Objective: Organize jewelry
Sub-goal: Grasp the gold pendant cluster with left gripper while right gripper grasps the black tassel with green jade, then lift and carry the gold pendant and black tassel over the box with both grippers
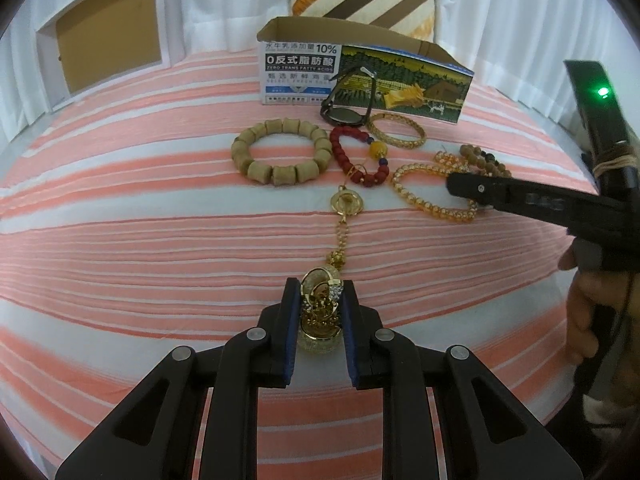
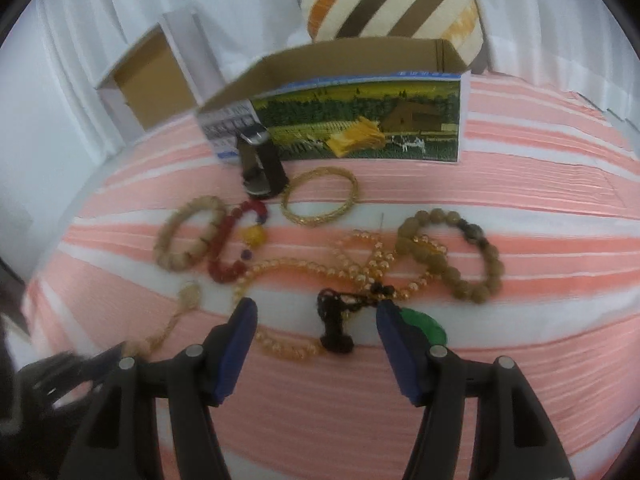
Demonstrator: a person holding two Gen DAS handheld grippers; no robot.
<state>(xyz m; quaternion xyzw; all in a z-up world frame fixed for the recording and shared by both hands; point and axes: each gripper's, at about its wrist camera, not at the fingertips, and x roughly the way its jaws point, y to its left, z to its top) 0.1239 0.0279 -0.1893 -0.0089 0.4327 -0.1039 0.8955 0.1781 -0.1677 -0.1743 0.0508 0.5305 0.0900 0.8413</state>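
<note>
Left gripper (image 1: 320, 300): jaws narrow, closed on the gold pendant ornament (image 1: 320, 316), which sits between the blue pads at 6 o'clock in the left wrist view. From the ornament a gold chain (image 1: 340, 236) runs toward 12 o'clock to a gold ring medallion (image 1: 346, 203). The long axis of this piece lies along the 6–12 line, heavy end in the jaws, light end pointing toward the box.

Right gripper (image 2: 316, 344): jaws wide, holding nothing. In the right wrist view it hovers over a black cord knot (image 2: 334, 328), with a green pendant (image 2: 428, 324) just beside the 3 o'clock finger. The amber bead strand (image 2: 320, 270) lies near the fingertips toward 12 o'clock.

Outward, on the striped cloth (image 1: 120, 240): wooden bead bracelet (image 1: 281, 152) at 11 o'clock, red bead bracelet (image 1: 358, 156) at 12 o'clock, gold bangle (image 1: 397, 133) beyond it, and the brown seed bracelet (image 2: 452, 256) at 1 o'clock in the right wrist view. A dark watch (image 1: 352, 100) leans against the open cardboard box (image 1: 400, 76) at 12 o'clock.

Progress, as judged: early. No jewelry is visible inside the box, though its interior is mostly hidden. All pieces are on the cloth; one is gripped. Remaining: transfer of every piece.
</note>
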